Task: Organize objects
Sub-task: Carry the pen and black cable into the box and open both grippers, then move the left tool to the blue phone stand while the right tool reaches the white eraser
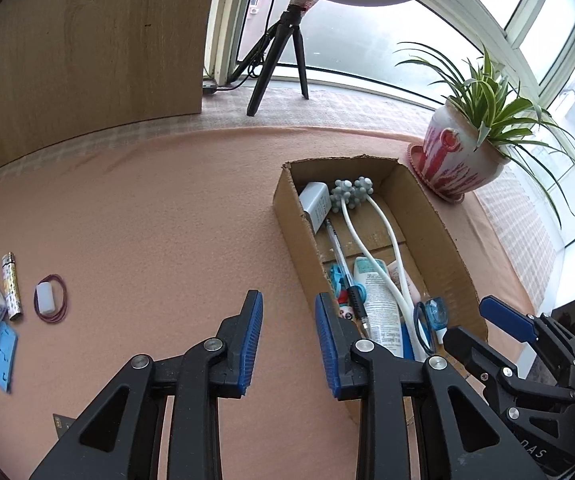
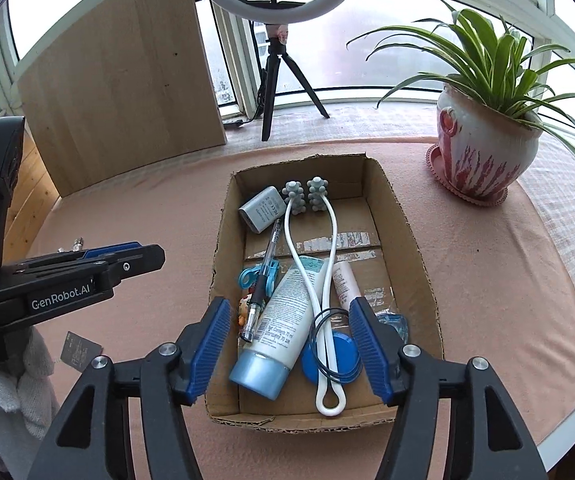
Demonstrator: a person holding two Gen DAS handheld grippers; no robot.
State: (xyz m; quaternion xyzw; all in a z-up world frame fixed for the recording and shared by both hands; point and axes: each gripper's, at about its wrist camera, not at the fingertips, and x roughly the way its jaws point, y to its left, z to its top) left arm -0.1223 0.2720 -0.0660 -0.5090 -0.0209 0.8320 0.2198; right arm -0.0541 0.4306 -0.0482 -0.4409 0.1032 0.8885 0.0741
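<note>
Left wrist view: the left gripper [image 1: 288,344] is spread and empty above the pink cloth [image 1: 159,208]; the cardboard box [image 1: 439,236] lies just right of it, the rubber band [image 1: 50,299] far left.

Right wrist view: the right gripper [image 2: 289,354], spread wide and empty, hovers over the box's near end, the white tube [image 2: 283,316] between its fingers.

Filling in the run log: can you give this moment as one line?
left gripper: open, empty, over cloth | right gripper: open, empty, over cardboard box | still out: rubber band, eraser, battery
</note>
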